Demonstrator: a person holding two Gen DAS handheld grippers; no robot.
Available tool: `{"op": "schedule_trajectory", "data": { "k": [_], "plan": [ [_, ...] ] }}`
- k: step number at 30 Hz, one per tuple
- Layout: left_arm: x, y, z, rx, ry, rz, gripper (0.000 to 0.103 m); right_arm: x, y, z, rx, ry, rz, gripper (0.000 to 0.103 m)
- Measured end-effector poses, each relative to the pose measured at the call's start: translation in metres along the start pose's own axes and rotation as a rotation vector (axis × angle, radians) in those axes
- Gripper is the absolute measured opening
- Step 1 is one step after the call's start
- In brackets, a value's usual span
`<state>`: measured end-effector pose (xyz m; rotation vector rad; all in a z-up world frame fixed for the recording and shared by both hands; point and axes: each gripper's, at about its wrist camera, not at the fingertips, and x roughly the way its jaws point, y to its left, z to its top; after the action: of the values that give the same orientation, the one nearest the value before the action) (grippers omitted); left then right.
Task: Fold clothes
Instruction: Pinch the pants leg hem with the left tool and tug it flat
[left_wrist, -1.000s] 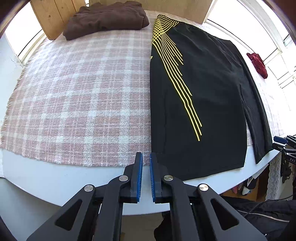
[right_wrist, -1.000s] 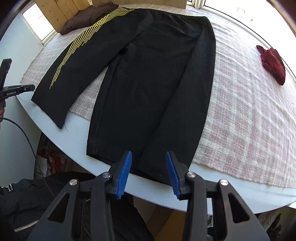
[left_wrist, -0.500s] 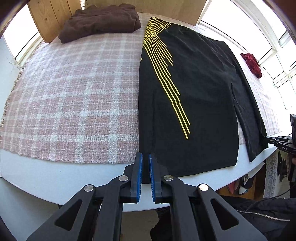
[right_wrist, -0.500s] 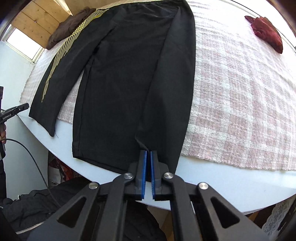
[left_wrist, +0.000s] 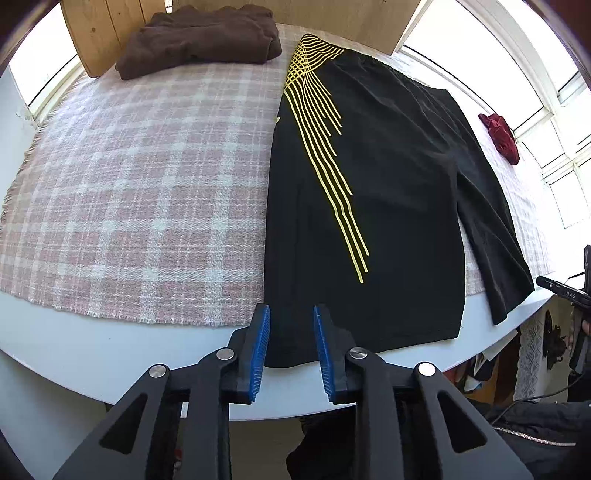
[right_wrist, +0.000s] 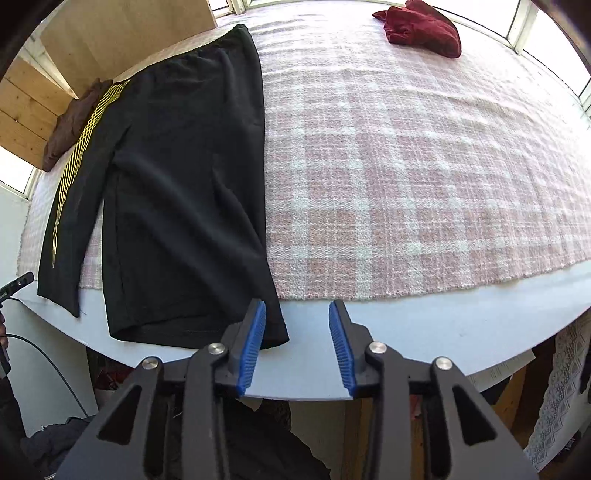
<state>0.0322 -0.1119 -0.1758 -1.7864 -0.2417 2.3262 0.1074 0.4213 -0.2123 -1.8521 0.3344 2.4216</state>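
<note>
Black trousers (left_wrist: 388, 192) with yellow stripes (left_wrist: 325, 147) lie flat on the pink plaid blanket (left_wrist: 147, 192), legs reaching over the table's near edge. My left gripper (left_wrist: 291, 350) is open at the hem of the striped leg, its corner between the blue pads. My right gripper (right_wrist: 297, 343) is open at the table edge, its left pad over the right corner of the other leg's hem (right_wrist: 207, 325). The trousers also show in the right wrist view (right_wrist: 184, 184). Neither gripper holds anything.
A folded brown garment (left_wrist: 199, 37) lies at the far left by wooden boards (left_wrist: 96, 33). A crumpled red cloth (right_wrist: 421, 29) lies at the far right near the windows. The pale table edge (right_wrist: 443, 325) runs just ahead of both grippers.
Both grippers have opened; half a second ago they were shut. The right gripper has shifted right, toward the outer corner of its leg. The left view has come closer to the hem.
</note>
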Motion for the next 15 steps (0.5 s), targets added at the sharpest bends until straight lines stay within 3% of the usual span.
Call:
{"op": "schedule_trajectory", "data": {
  "k": [2, 5, 8, 15],
  "plan": [
    [0.007, -0.007, -0.001, 0.032, 0.009, 0.03, 0.028, -0.001, 0.008, 0.016, -0.021, -0.007, 0.031, 0.036],
    [0.011, -0.047, 0.002, 0.127, 0.022, -0.032, 0.025, 0.005, 0.02, 0.027, -0.067, 0.001, 0.078, 0.036],
    [0.015, -0.088, 0.005, 0.224, 0.035, -0.1, 0.025, 0.013, 0.034, 0.036, -0.125, 0.032, 0.073, 0.036],
    [0.023, -0.185, 0.012, 0.451, 0.064, -0.259, 0.04, 0.023, 0.038, 0.05, -0.142, 0.056, 0.023, 0.036]
  ]
}}
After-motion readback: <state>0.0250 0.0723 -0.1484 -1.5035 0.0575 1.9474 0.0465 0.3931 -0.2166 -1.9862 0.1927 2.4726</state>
